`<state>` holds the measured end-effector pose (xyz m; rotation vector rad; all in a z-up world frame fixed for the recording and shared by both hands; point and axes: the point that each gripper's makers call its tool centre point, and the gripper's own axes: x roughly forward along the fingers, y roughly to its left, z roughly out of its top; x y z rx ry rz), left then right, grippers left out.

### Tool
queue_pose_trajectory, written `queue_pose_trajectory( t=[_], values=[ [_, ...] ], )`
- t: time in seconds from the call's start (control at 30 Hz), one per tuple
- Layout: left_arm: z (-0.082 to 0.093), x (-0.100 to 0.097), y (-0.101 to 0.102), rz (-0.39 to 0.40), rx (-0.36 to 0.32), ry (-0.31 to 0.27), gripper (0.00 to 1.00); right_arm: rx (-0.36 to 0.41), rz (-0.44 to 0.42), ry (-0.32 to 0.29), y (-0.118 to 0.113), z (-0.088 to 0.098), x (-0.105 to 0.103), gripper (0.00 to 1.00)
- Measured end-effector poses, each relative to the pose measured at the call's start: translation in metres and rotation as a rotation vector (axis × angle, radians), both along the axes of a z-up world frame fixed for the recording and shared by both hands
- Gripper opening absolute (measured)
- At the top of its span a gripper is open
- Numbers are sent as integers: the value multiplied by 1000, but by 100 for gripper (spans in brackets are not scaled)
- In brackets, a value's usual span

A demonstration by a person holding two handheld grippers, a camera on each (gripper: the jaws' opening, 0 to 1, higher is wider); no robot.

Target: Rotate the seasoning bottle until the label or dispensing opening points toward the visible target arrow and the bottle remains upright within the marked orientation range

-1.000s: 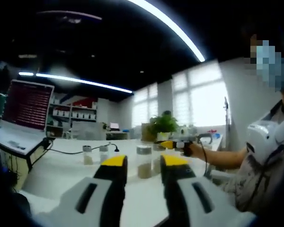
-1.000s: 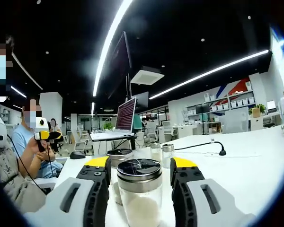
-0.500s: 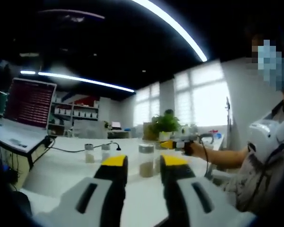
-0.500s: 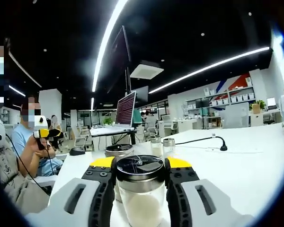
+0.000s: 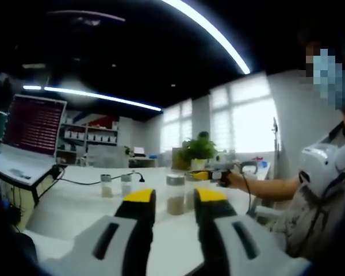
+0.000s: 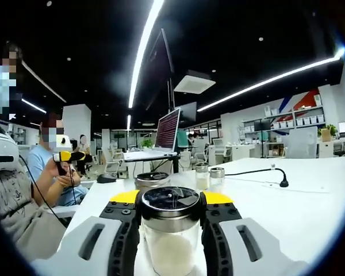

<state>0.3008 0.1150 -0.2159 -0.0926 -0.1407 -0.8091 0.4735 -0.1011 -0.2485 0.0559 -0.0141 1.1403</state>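
In the left gripper view, the left gripper (image 5: 168,198) has its two yellow-tipped jaws spread apart with nothing between them. Past the jaw tips, well ahead on the white table (image 5: 75,210), stands a clear glass seasoning bottle with a shiny metal lid (image 5: 175,195), upright, and the right gripper (image 5: 210,176) reaches in beside it from the right. In the right gripper view, the right gripper (image 6: 171,201) pinches that same bottle (image 6: 169,230) between its jaws, just under the lid, with white powder inside (maybe salt). The glass looks hard, smooth and a bit slippery, and it could break if it falls. It looks light. Holding it high on the sides, near the lid, seems best for turning it without tipping.
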Motion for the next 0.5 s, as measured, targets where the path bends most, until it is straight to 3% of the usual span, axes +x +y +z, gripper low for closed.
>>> queue_pose_trajectory(
  t=[0.5],
  values=[
    [-1,-2,-1,-14,-6,5,28,18,159,14,0,-1,-2,40]
  ],
)
